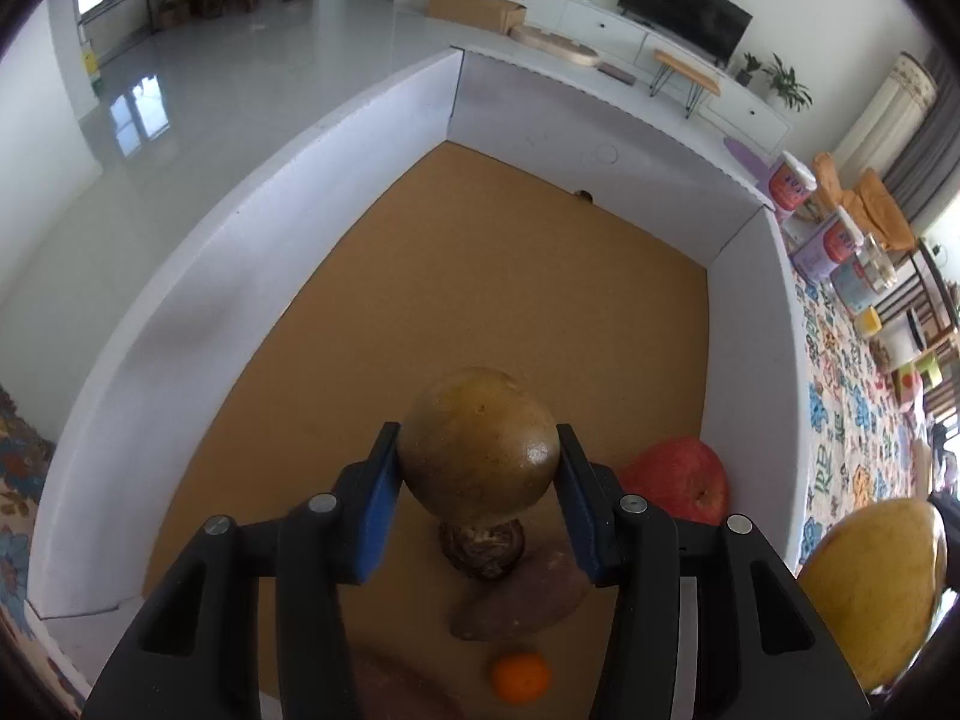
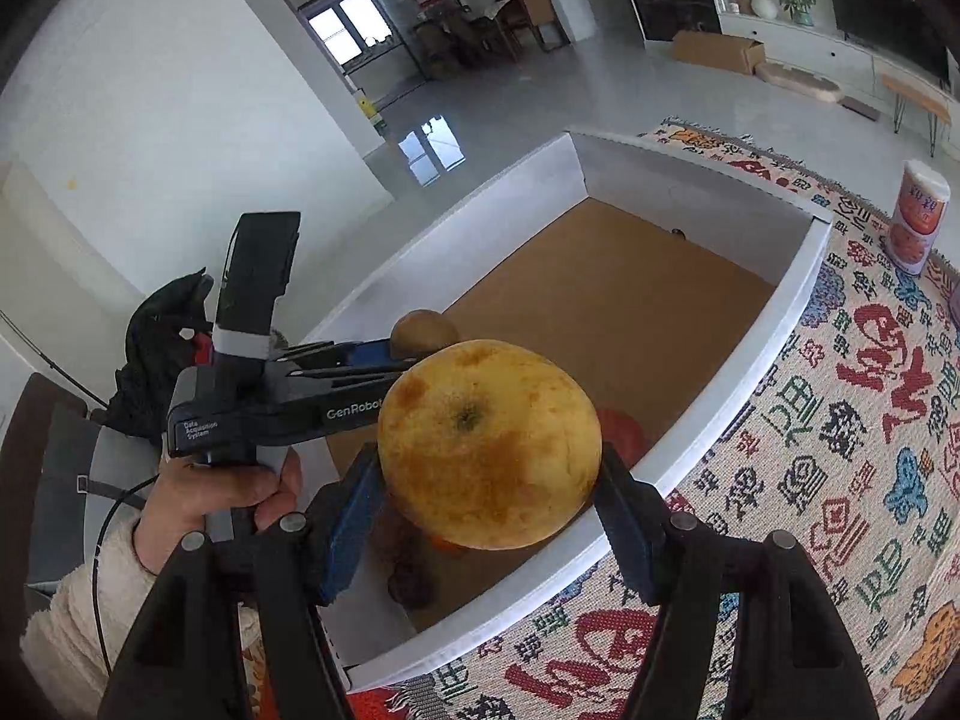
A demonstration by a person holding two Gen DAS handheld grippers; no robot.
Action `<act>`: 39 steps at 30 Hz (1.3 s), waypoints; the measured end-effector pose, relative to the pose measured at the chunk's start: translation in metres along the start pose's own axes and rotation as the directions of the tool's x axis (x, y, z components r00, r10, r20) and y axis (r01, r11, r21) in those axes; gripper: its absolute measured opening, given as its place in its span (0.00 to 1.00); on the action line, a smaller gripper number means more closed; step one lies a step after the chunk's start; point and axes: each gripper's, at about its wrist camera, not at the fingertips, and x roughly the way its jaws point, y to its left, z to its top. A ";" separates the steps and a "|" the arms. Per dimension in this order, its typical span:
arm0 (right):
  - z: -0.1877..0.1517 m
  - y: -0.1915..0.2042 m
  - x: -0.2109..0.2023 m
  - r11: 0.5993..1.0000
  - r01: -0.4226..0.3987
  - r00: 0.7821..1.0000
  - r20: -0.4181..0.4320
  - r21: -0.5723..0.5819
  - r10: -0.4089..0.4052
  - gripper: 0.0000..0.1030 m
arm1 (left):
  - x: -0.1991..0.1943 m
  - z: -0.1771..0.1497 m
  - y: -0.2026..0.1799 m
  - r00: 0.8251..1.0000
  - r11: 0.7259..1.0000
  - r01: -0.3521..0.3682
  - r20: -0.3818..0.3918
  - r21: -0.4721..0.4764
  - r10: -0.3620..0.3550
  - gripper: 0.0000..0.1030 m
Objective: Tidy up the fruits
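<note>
White box point(image 1: 372, 138) holds one apple point(image 1: 678, 477), one orange point(image 1: 521, 677), two sweet potatoes point(image 1: 522, 600).

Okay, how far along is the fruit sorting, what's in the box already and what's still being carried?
Already in the white box: red apple, small orange. In hand: left claw grips a brownish-green fruit; right claw grips a large yellow fruit. Left: setting both down.

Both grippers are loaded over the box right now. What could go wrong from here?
1. The left gripper pinches the round brown fruit at its sides only; it could slip onto the apple.
2. The big yellow fruit hangs near the box wall and could clip it.
</note>
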 end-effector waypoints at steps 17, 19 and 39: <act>-0.011 0.054 0.062 0.919 0.243 0.882 -0.324 -0.311 -0.343 0.91 | -0.024 0.000 0.013 0.981 0.987 -0.151 0.132 0.047 0.143 0.85; -0.008 0.045 0.030 0.931 0.258 0.912 -0.254 -0.257 -0.322 0.92 | -0.052 -0.011 0.013 0.968 0.986 -0.159 0.207 0.059 0.143 0.89; -0.055 0.062 -0.018 0.938 0.345 0.932 0.119 -0.015 -0.341 0.97 | -0.141 -0.126 0.007 0.898 0.943 -0.321 0.291 -0.081 0.331 0.99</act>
